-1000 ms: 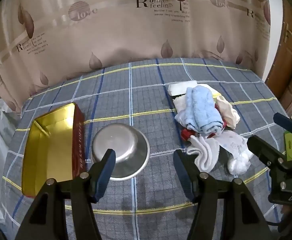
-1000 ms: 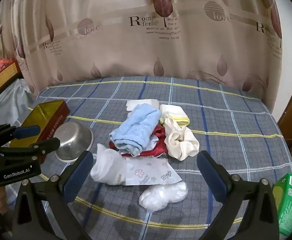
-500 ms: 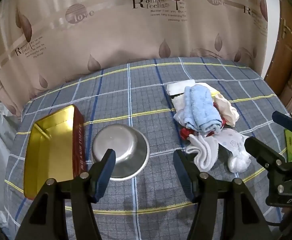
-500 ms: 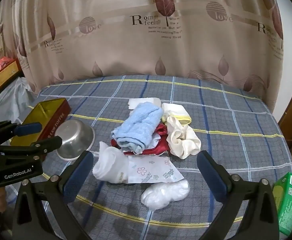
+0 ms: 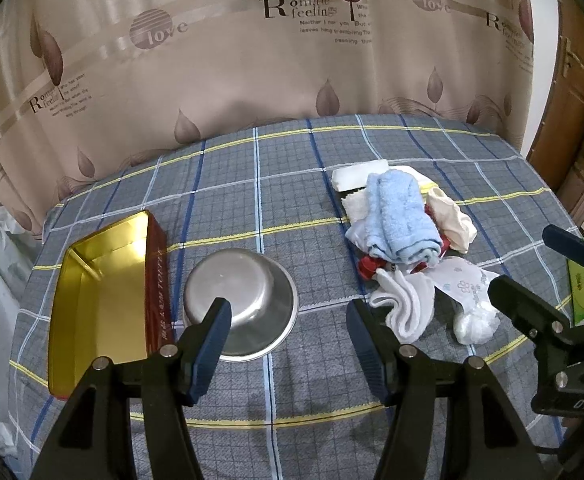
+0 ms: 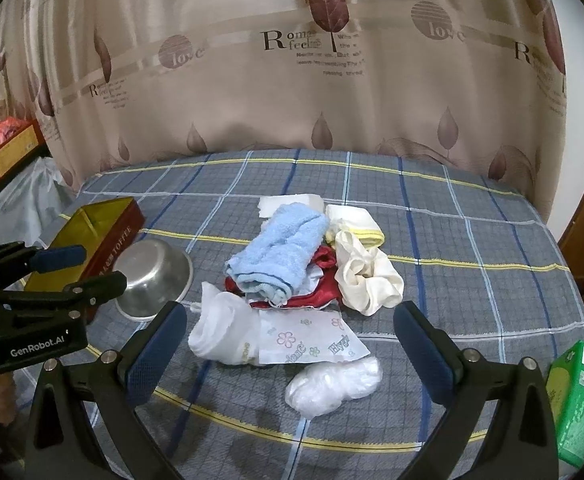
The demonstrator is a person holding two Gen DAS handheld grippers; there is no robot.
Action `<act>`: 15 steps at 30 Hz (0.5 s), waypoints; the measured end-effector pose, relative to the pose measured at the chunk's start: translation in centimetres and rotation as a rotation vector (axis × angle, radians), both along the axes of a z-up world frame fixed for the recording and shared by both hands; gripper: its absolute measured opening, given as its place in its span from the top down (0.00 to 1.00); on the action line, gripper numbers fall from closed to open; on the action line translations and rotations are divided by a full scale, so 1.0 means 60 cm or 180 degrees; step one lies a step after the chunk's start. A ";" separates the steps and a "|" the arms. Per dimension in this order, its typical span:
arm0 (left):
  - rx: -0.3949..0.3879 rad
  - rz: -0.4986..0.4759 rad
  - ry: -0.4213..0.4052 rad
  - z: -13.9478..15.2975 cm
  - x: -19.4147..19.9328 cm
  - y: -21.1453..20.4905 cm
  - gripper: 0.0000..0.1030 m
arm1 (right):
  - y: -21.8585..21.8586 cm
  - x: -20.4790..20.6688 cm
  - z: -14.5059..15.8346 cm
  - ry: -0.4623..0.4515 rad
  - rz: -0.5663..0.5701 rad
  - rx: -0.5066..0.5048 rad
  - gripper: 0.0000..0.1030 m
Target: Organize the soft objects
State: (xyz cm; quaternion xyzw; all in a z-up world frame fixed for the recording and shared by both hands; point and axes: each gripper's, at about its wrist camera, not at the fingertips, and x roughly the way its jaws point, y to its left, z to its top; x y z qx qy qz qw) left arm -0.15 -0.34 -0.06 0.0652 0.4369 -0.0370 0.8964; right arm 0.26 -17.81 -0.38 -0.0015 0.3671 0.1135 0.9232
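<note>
Your left gripper (image 5: 288, 320) hangs above the near part of the plaid tablecloth (image 5: 284, 184), its jaws spread wide and holding nothing. Between and beyond its fingers sits an upturned steel bowl (image 5: 248, 300), and just left of that, touching or nearly so, lies an open gold-lined toffee tin (image 5: 100, 292) with a dark red side.

Your right gripper (image 6: 292, 344) is likewise released, fingers far apart and empty, poised over the near side of the pile of soft things in the middle of the table. In that pile, a rolled light blue towel (image 6: 280, 252) lies on top of a red satin cloth (image 6: 316, 288). A cream scrunchie (image 6: 368, 280) rests against the red cloth's right side, and a folded white cloth with yellow trim (image 6: 356, 220) sits behind it. Nearer to you, a white sock (image 6: 224, 332) lies beside a flower-printed tissue packet (image 6: 312, 340), and a crumpled clear plastic bag (image 6: 332, 384) sits just in front of that packet. A green box (image 6: 580, 396) stands at the table's right edge, well apart from the pile.
</note>
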 end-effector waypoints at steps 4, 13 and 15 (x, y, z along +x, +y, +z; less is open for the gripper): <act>-0.0004 -0.0007 0.0001 0.001 -0.001 0.000 0.40 | -0.007 0.001 0.001 0.0006 0.0001 0.0011 0.01; -0.0006 0.0002 0.0018 0.000 -0.002 0.000 0.40 | -0.009 0.000 0.001 0.0031 -0.0012 0.0042 0.01; -0.0008 -0.0002 0.0012 -0.001 -0.002 0.000 0.40 | -0.010 0.000 0.001 0.0028 -0.0006 0.0043 0.01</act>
